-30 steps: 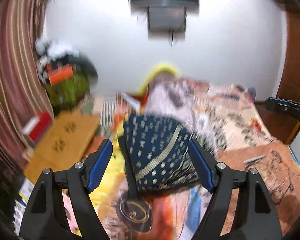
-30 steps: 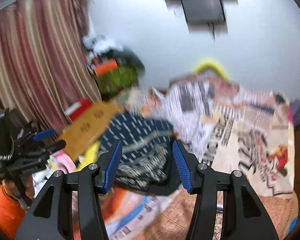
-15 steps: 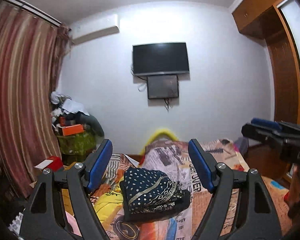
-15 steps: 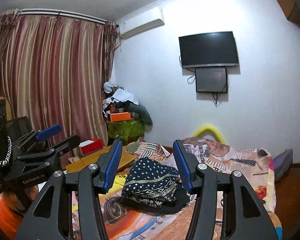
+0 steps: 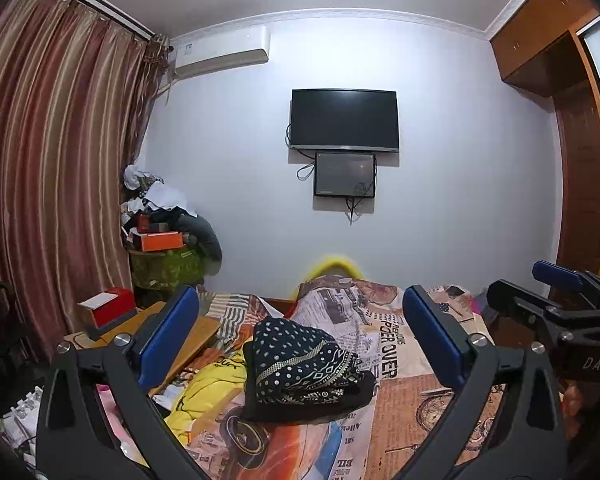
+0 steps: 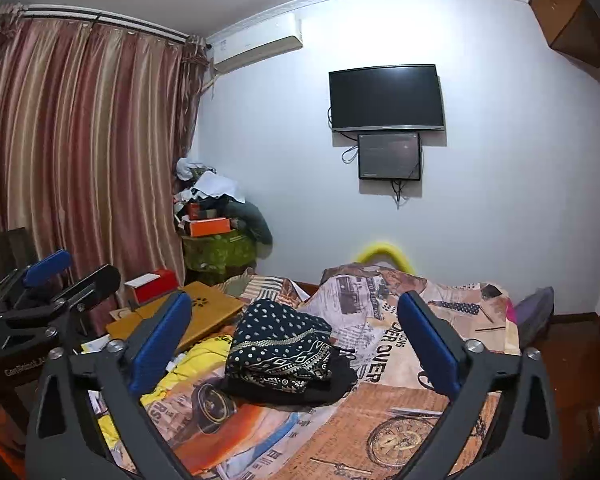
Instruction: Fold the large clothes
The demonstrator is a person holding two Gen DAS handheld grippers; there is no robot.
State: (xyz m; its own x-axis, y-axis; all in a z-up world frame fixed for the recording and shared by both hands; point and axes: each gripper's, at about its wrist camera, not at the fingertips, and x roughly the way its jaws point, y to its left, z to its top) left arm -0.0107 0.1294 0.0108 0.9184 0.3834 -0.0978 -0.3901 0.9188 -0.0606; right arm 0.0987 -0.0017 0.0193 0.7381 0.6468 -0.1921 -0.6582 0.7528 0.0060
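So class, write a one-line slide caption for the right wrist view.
Open right gripper held above a folded dark patterned garment on a newspaper-print bedsheet, left gripper alongside.

- A pale wall is facing both cameras, with white moulding running along the ceiling edge.
- A dark television is hanging on it, a smaller dark screen sitting just below, cables dangling.
- An air conditioner is sitting high up, near striped reddish curtains that are covering the left side.
- A wooden wardrobe is standing at the right.
- A bed cover with newspaper print is filling the lower part.
- Piled boxes and bags are crowding the corner beside the curtains.
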